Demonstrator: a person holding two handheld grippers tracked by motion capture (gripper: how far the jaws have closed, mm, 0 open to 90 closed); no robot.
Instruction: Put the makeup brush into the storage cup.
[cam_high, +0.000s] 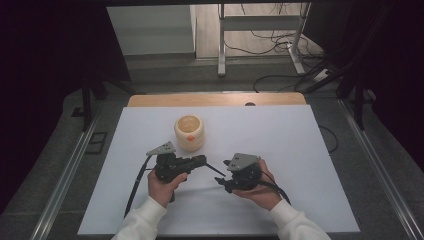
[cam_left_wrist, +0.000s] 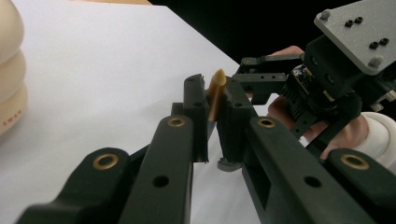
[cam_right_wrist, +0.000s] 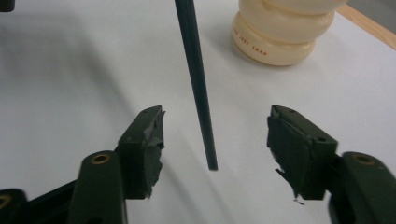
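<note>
pencil (cam_right_wrist: 198, 88) | clenched in left gripper (cam_left_wrist: 212, 100), tip up | long axis runs between right gripper's (cam_right_wrist: 215, 135) released jaws, untouched | cream holder (cam_high: 189, 132) beyond left gripper

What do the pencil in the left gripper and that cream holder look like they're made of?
Pencil: likely wood, with dark matte paint; its sharpened tip shows bare tan wood between the left gripper pads. Holder: probably glazed ceramic or smooth plastic, a cream ribbed body with soft sheen and small printed lettering.
</note>
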